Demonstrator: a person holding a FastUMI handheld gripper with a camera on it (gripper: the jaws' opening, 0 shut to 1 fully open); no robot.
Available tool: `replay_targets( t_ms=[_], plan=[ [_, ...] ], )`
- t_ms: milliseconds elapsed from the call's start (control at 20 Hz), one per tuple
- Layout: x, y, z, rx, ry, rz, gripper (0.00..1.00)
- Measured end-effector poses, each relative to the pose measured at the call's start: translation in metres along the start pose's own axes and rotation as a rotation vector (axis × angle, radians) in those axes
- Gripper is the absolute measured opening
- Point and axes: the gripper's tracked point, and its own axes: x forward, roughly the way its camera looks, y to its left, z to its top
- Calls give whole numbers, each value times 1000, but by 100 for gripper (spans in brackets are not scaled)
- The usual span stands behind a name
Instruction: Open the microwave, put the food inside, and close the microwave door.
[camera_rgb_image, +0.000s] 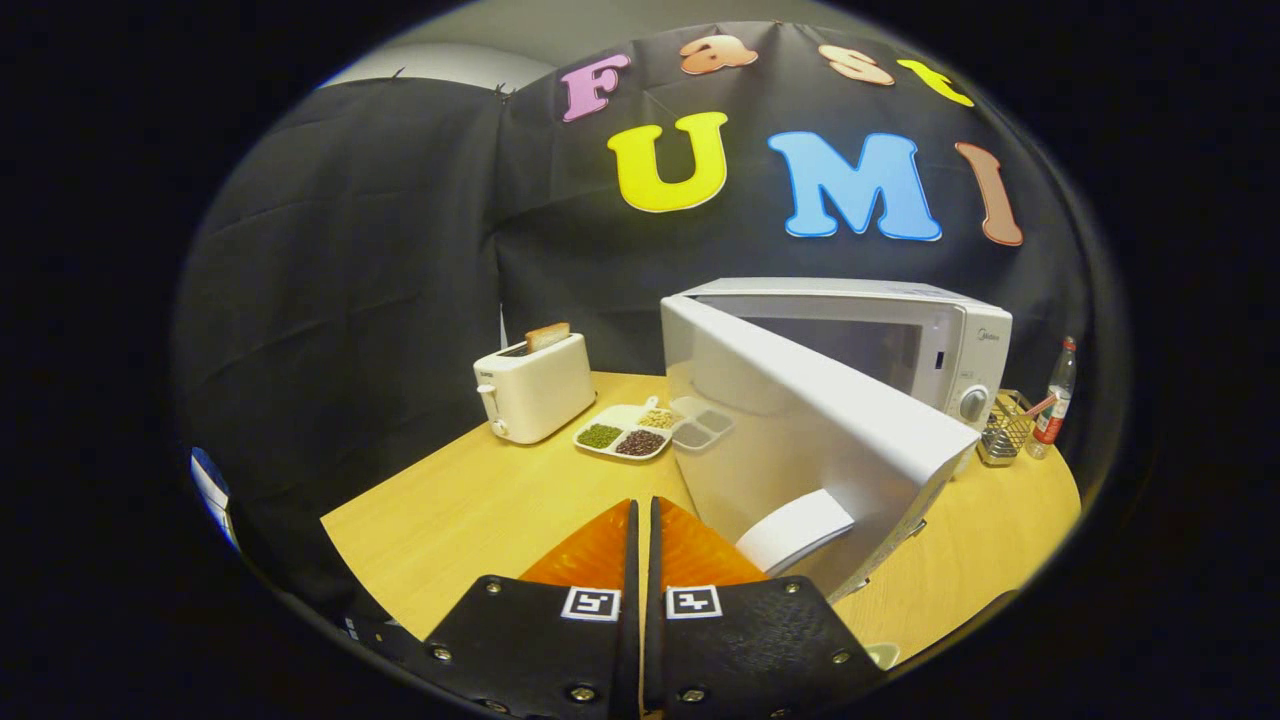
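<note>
Toast (547, 336) is seen standing in a white toaster (535, 388) at the left of the wooden desk (470, 510). Beside it, a divided tray of food (628, 431) is laid on the desk, with a small clear container (701, 423) just to its right. The hand-held gripper (641, 520) is held with its fingers pressed together, nothing between them. Just ahead and right, the microwave door (810, 440) is swung wide open from the microwave (900, 345). A wire basket (1005, 430) and a bottle (1056, 395) are placed at the far right.
</note>
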Motion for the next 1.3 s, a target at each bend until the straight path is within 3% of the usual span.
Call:
replay_targets(
  t_ms=[1000, 1300],
  plan=[
    [50, -167, 47, 48, -56, -246, 3],
    [76, -195, 62, 15, -65, -294, 3]
  ],
)
